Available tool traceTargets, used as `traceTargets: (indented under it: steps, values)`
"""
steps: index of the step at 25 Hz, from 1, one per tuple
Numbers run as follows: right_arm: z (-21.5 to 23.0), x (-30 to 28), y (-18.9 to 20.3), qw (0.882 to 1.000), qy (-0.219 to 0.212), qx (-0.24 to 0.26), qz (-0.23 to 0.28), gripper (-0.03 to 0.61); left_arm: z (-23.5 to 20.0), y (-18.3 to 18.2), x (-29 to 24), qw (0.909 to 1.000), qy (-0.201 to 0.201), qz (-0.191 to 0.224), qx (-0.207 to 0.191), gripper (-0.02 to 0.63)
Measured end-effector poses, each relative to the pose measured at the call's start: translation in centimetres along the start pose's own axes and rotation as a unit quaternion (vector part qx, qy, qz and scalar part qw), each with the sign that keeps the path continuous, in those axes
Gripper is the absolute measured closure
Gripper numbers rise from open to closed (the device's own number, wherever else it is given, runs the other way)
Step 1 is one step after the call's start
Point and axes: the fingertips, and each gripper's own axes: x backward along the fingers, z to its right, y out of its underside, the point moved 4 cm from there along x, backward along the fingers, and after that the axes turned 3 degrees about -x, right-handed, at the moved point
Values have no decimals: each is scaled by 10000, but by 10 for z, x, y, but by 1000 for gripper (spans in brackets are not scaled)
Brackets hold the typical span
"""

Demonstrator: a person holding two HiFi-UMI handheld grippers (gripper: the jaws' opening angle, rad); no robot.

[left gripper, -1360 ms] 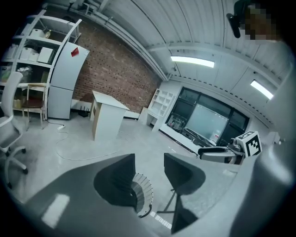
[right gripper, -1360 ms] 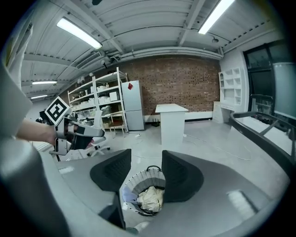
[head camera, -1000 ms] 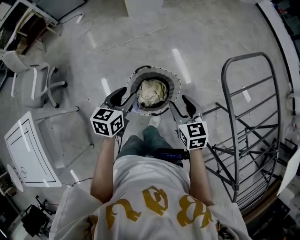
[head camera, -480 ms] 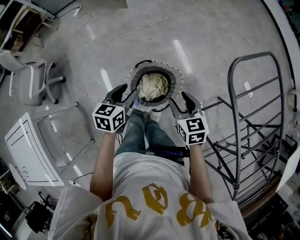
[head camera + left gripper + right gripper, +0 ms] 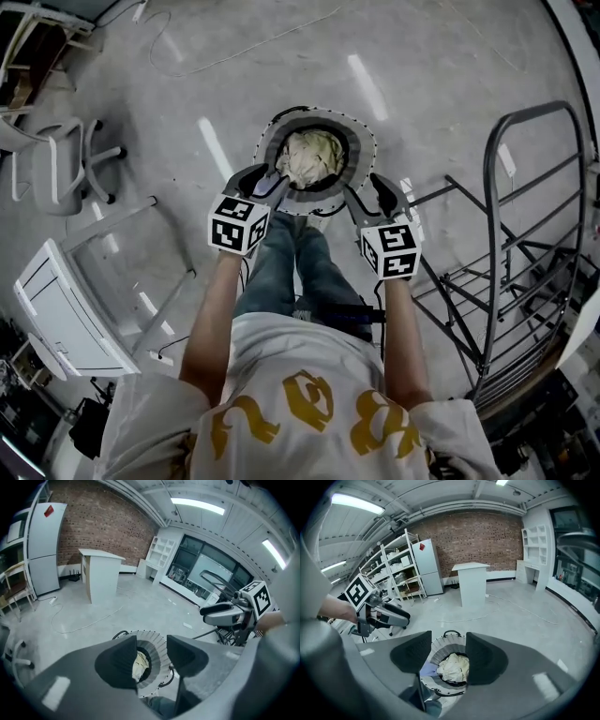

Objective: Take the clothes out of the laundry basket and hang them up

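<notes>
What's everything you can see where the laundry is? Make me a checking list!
Surface: glossy grey floor.
Job's things: laundry basket holding cream clothes; metal drying rack at the right, no clothes on it.
Clutter: office chair and white table at the left.
Tongs: left tongs and right tongs open, empty, held near the basket.
Cables: white cable on the floor beyond the basket.
Surroundings: brick wall, fridge, shelves.

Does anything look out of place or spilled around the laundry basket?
Nothing spilled. The laundry basket stands upright with a crumpled cream garment inside; a pale blue cloth hangs over its near rim. A loose cable trails across the floor.
</notes>
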Motion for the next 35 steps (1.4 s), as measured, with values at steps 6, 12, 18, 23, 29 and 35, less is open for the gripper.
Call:
traceTargets:
  steps: [6,12,18,23,29,35]
  values:
    - [4,-52,29,9994,-31,-12,-354,324,-21,40,-46,9987,22,-504,56,416]
    - [10,-102,73,9970,-68,-140,-756,317,-39,89,-96,9941,31,-1070,-156,416]
    - [24,-151,117,9933,-18,-228,-1134,302,-66,129,-149,9896,104,-1421,-186,416]
    - [32,-183,145,9907,61,-373,-1309,304,-77,158,-184,9874,171,-1562,-165,416]
    - [45,-220,175,9876,158,-546,-1461,302,-85,194,-224,9824,295,-1845,38,416]
    - [51,-251,199,9843,197,-796,-1563,301,-98,225,-251,9784,349,-2030,180,416]
